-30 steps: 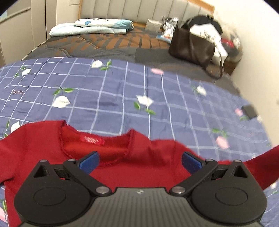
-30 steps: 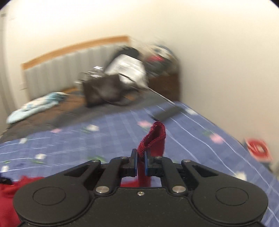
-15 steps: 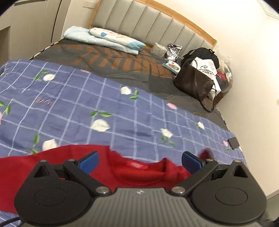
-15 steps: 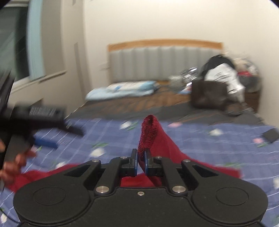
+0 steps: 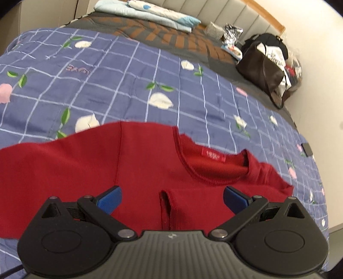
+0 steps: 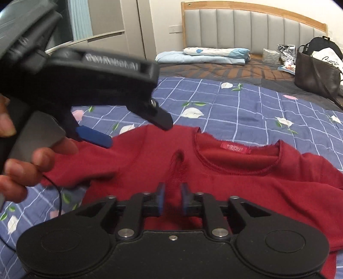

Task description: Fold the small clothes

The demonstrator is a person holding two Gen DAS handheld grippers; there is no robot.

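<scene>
A small red sweater (image 5: 139, 163) lies flat on the blue checked quilt (image 5: 128, 70), neck opening with its red label (image 5: 213, 155) facing the headboard. A sleeve cuff (image 5: 166, 206) lies folded across the chest, below the collar. My left gripper (image 5: 171, 196) hovers open over the chest, empty. In the right wrist view the sweater (image 6: 246, 182) fills the foreground. My right gripper (image 6: 171, 198) has its jaws slightly parted just behind the cuff (image 6: 179, 163), which lies loose. The left gripper (image 6: 120, 131) appears there at upper left, held by a hand.
A brown handbag (image 5: 263, 70) and a black bag stand at the bed's far right by the wall. Folded light-blue bedding (image 5: 150, 12) lies by the headboard. A dark flat object (image 5: 307, 148) rests at the quilt's right edge.
My right gripper carried the sleeve cuff leftward across the sweater, lowered it onto the chest and parted its jaws, letting it go. My left gripper shifted and now hovers over the chest.
</scene>
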